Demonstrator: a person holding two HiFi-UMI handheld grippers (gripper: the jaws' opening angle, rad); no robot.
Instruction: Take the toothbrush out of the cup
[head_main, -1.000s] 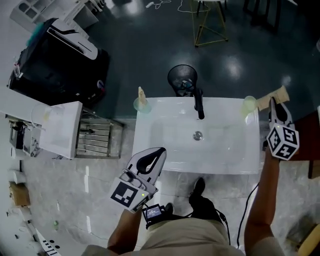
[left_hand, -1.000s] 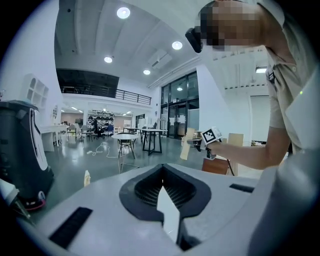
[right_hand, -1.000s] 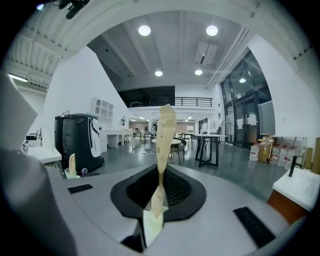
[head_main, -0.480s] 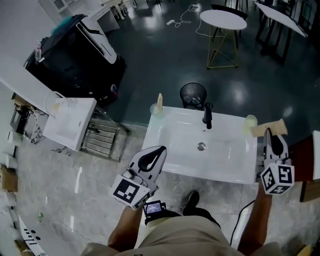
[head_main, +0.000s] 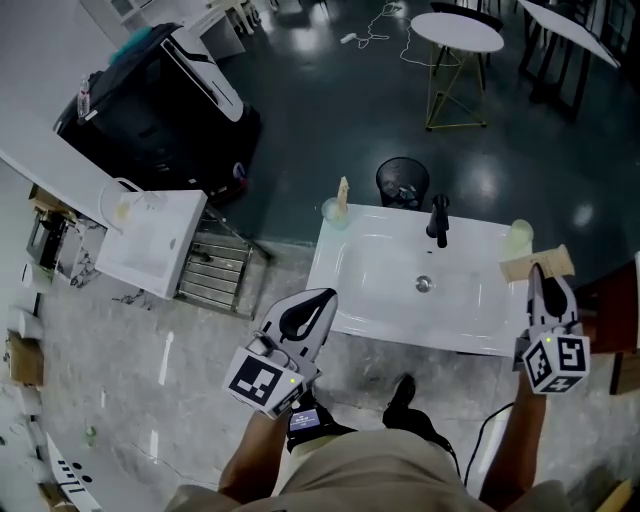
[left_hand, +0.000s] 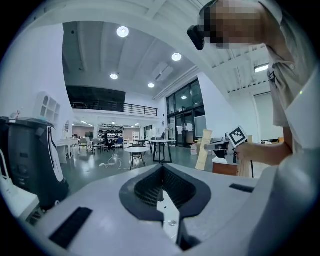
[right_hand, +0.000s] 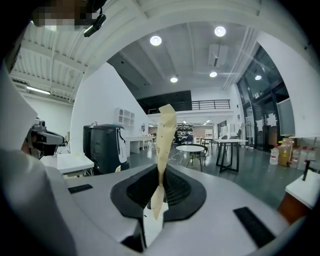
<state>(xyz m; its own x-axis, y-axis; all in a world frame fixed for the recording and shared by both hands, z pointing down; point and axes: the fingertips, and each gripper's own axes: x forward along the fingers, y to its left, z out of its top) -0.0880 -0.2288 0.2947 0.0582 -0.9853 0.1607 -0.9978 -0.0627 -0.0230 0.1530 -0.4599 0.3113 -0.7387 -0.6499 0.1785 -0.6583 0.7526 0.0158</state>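
Note:
A beige paper-wrapped toothbrush (head_main: 537, 263) sticks out of my right gripper (head_main: 537, 275), which is shut on its lower end just off the sink's right edge. In the right gripper view the toothbrush (right_hand: 164, 132) rises upright from between the jaws of the right gripper (right_hand: 156, 196). A pale green cup (head_main: 520, 235) stands empty on the sink's far right corner, just beyond the held toothbrush. Another cup (head_main: 333, 211) on the far left corner holds a second beige toothbrush (head_main: 343, 190). My left gripper (head_main: 325, 298) is shut and empty near the sink's front left corner; its jaws (left_hand: 161, 186) meet.
The white sink (head_main: 370, 300) has a black tap (head_main: 438, 218) at its back. Behind it stands a black mesh bin (head_main: 402, 182). A white counter (head_main: 150, 250) and a wire rack (head_main: 215, 270) lie to the left, a round table (head_main: 455, 32) farther back.
Both grippers have drawn back from the sink toward me and risen. The right one carried the toothbrush away from the right cup. The left stayed shut.

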